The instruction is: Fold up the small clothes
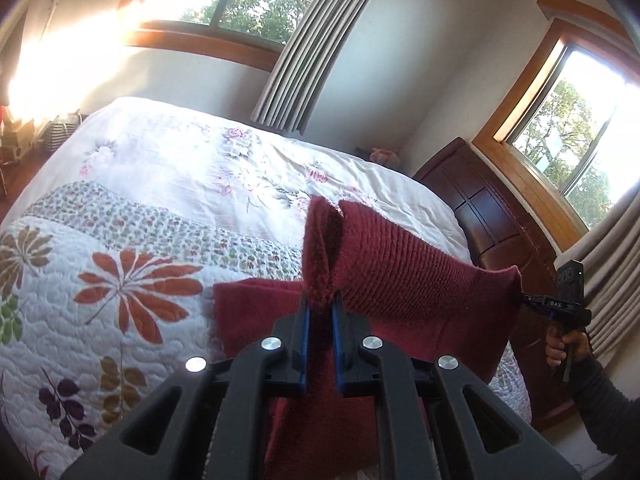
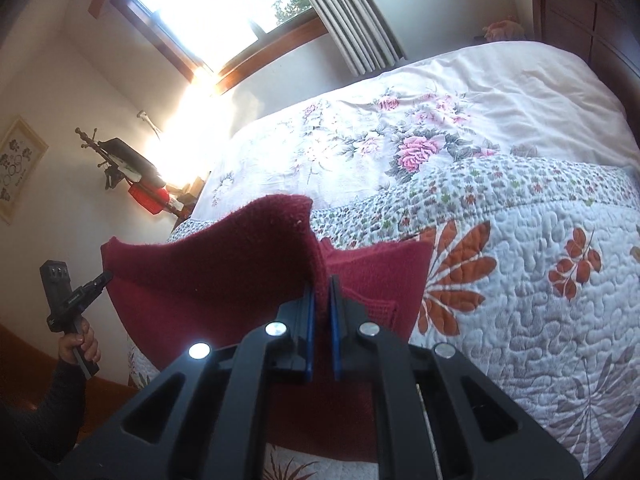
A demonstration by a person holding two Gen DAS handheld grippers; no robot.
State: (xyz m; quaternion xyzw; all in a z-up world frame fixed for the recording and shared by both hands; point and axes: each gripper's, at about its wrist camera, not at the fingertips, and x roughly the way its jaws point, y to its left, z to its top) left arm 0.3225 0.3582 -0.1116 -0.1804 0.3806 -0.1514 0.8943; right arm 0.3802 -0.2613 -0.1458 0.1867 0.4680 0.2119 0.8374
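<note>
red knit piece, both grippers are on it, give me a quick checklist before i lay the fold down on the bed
1. Left gripper pinching the red knit piece: ok, fabric sits between its blue pads.
2. Right gripper pinching the opposite end: ok, fabric is clamped between its fingers.
3. Held edge lifted between the two grips: ok, it spans them above the lower part.
4. Lower part resting on the quilt: ok, it lies on the bed.
5. Landing area on the quilt free of other items: ok in what shows; under the garment cannot tell.
6. Held corners matched with the lower edge: cannot tell, the grippers hide the near edge.
</note>
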